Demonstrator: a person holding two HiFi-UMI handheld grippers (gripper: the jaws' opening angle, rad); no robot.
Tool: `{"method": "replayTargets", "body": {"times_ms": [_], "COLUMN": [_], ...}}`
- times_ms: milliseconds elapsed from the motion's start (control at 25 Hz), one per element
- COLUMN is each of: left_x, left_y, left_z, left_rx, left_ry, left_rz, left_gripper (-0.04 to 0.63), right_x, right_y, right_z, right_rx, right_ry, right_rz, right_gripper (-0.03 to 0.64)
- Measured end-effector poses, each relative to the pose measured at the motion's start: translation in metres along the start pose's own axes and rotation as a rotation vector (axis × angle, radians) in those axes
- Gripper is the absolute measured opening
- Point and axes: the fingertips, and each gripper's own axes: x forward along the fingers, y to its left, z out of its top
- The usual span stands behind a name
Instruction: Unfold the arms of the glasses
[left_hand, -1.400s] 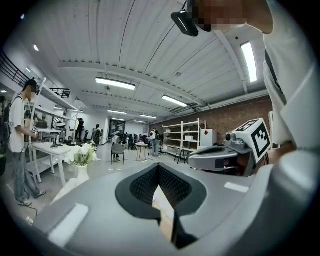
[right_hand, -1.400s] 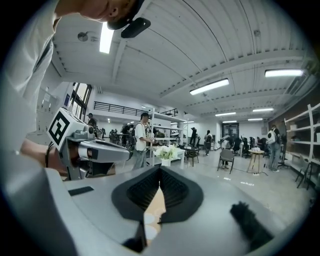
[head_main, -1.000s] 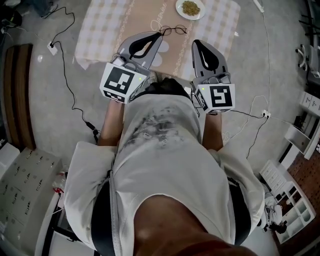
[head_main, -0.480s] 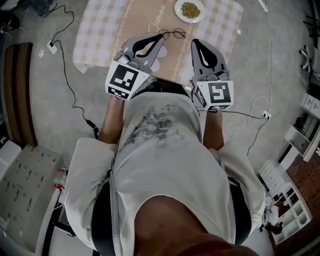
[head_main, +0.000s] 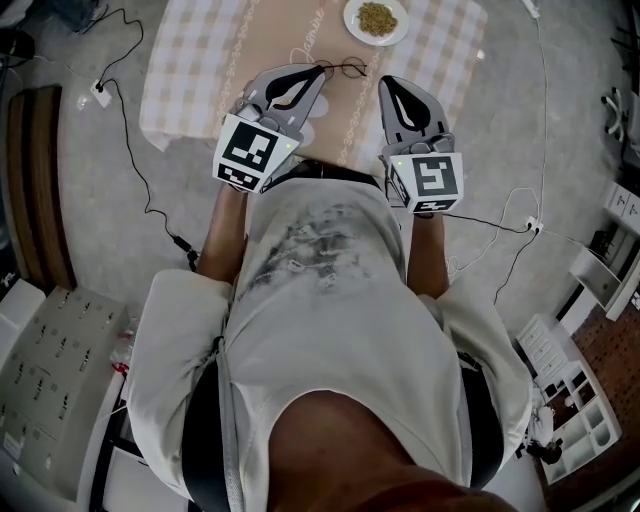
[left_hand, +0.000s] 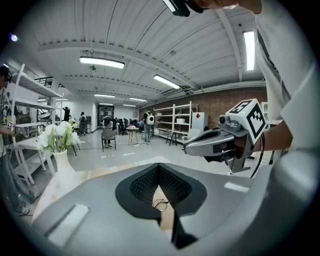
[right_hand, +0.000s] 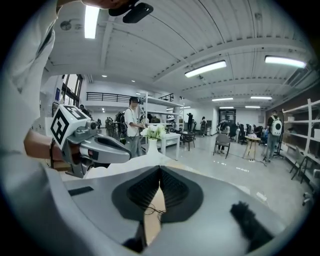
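Head view: a table (head_main: 200, 60) under a checked cloth stands at the person's 12 o'clock. The glasses (head_main: 342, 68) lie on the plain middle strip of that cloth, and a white plate (head_main: 375, 18) with a heap of food sits beyond them at about 1 o'clock. The left gripper (head_main: 320, 71) points up and to the right, with the glasses just beside its tips at 3 o'clock. Whether it touches the frame is hard to say at this size. The right gripper (head_main: 388, 83) is held level with it, clear of the glasses, which lie at its 10 o'clock.

Left gripper view: the jaws meet at their tips and grip nothing. The glasses show small through the loop behind the tips, down on the cloth. They are too small to tell how their arms lie. A white vase (left_hand: 61, 159) of pale flowers stands at 9 o'clock, and the other gripper hangs at 2 o'clock.

Right gripper view: these jaws are likewise closed tip to tip and empty. The glasses show through the gap on the tan strip below. The vase stands at 12 o'clock.
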Motion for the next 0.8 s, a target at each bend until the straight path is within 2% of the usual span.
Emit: {"method": "replayTargets", "body": {"times_ms": [800], "left_x": [0.051], "left_y": [0.011], "left_z": [-0.051], "left_rx": [0.022], "left_ry": [0.146], "left_rz": [-0.063], "left_gripper": [0.011], "right_x": [0.034], "right_y": [-0.024], "right_z": [-0.053], "right_rx": [0.03], "right_ry": [0.124], "right_rz": [0.023], "right_gripper": [0.017]}}
